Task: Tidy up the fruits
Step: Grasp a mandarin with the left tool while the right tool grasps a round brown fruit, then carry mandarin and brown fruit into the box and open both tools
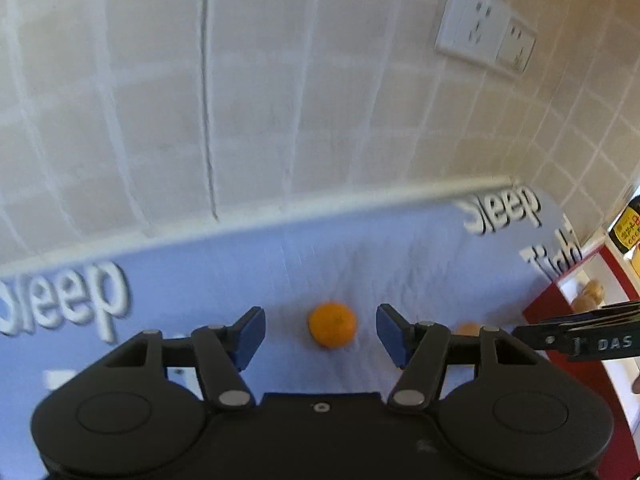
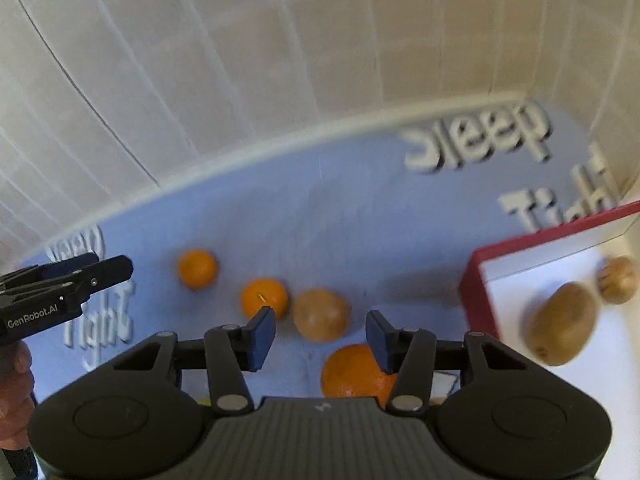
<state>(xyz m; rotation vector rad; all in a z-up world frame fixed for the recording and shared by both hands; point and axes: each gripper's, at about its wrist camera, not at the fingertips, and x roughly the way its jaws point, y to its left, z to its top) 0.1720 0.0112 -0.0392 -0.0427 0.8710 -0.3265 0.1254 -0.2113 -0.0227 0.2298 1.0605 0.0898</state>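
Observation:
My left gripper [image 1: 320,332] is open and empty above the blue cloth, with a small orange [image 1: 332,324] lying between and beyond its fingers. My right gripper [image 2: 320,338] is open and empty. Beyond it lie a brown kiwi [image 2: 320,314], an orange [image 2: 264,298] to its left and a further orange [image 2: 197,269]. A larger orange [image 2: 352,372] lies below the right finger. A red-rimmed white tray [image 2: 476,292] at the right holds a kiwi [image 2: 562,324] and a round brown fruit [image 2: 618,279]. The left gripper shows in the right wrist view [image 2: 120,270].
A blue cloth [image 2: 340,208] printed "Sleep Tight" covers the table against a tiled wall. A wall socket [image 1: 484,28] sits high on the right. A bottle with a yellow label [image 1: 628,232] stands beyond the tray [image 1: 540,312]. The right gripper's finger [image 1: 580,332] reaches in from the right.

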